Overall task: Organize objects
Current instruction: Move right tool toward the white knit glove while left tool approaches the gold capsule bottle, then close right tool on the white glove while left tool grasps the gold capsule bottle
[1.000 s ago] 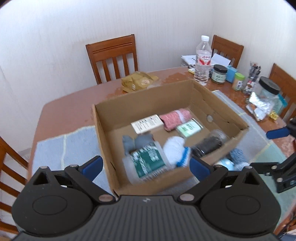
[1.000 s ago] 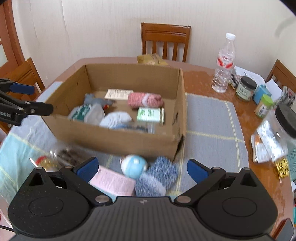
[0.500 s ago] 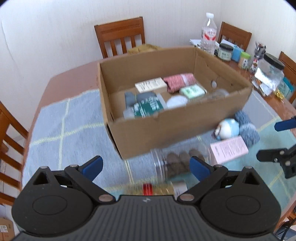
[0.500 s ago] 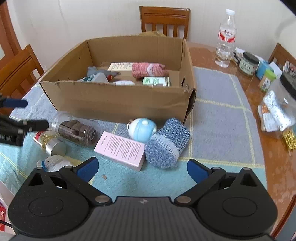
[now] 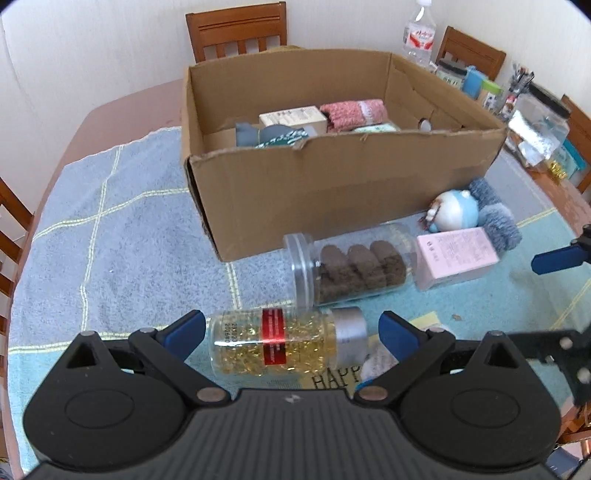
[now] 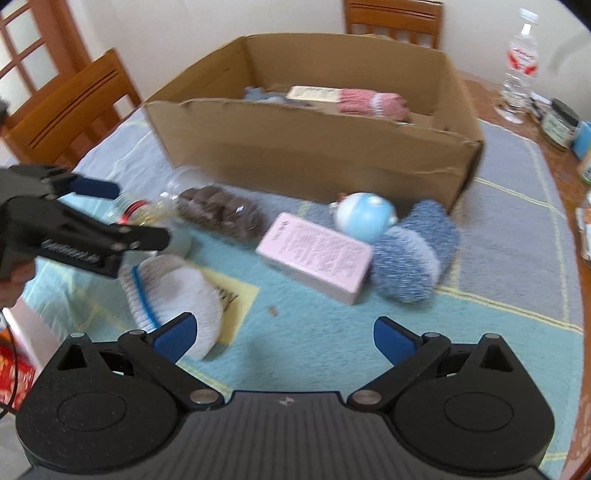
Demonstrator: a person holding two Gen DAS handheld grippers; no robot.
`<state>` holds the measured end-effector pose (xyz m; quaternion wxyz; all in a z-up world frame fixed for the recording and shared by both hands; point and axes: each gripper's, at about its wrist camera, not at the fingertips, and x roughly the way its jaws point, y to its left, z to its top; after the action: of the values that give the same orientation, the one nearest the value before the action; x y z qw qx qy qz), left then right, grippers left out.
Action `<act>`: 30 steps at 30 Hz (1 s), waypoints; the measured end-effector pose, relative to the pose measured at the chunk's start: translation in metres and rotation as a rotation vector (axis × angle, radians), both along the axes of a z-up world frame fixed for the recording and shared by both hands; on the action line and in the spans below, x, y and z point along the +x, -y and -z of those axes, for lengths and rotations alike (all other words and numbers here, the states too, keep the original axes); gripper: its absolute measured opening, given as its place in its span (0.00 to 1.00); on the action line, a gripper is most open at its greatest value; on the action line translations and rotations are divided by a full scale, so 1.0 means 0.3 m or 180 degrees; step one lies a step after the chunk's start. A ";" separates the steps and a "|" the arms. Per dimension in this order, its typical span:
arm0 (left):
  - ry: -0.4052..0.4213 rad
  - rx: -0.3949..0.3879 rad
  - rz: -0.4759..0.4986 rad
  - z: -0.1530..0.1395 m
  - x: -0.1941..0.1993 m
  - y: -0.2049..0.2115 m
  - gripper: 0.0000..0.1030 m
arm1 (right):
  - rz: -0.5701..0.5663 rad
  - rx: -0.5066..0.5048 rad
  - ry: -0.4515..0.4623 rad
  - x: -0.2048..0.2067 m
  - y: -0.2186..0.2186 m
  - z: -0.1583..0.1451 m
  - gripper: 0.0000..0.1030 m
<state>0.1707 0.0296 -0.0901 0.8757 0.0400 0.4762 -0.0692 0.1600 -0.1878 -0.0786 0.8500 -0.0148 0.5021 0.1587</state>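
Note:
A cardboard box (image 5: 343, 177) on the blue cloth holds a red sock, small cartons and grey items. In front of it lie a clear jar of brown cookies (image 5: 354, 267), a bottle of gold capsules (image 5: 284, 341) with a red label, a pink carton (image 6: 314, 256), a blue round toy (image 6: 365, 216), a blue sock (image 6: 413, 251) and a white sock (image 6: 173, 288). My left gripper (image 5: 291, 334) is open, its fingers on either side of the gold bottle without touching it. My right gripper (image 6: 282, 336) is open over bare cloth, near the white sock.
Wooden chairs (image 5: 236, 31) stand round the table. A water bottle (image 6: 521, 66), jars and clutter (image 5: 535, 118) fill the far right of the table. A yellow card (image 6: 232, 295) lies under the white sock.
Both grippers have come down and pulled back from above the box to the objects in front of it. The left gripper now straddles the gold bottle.

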 end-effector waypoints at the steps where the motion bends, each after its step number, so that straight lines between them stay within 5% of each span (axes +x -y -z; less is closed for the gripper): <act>1: -0.0009 0.0019 -0.0015 0.007 0.003 -0.001 0.97 | -0.0063 0.0014 -0.0015 0.000 -0.011 0.003 1.00; 10: -0.0110 -0.0040 -0.0042 0.052 0.024 -0.025 0.97 | -0.0677 0.0103 -0.0066 0.010 -0.151 0.052 1.00; 18: -0.0053 -0.0021 0.0020 0.069 0.026 -0.037 0.97 | -0.1096 -0.0242 0.0166 -0.014 -0.280 0.112 1.00; 30: -0.0059 -0.0056 0.0017 0.090 0.022 -0.046 0.97 | -0.1153 -0.0317 0.0312 -0.023 -0.338 0.142 0.89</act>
<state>0.1772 0.0435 -0.1171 0.8714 0.0329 0.4835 -0.0761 0.1531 -0.0864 -0.1211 0.8292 -0.1547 0.4564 0.2831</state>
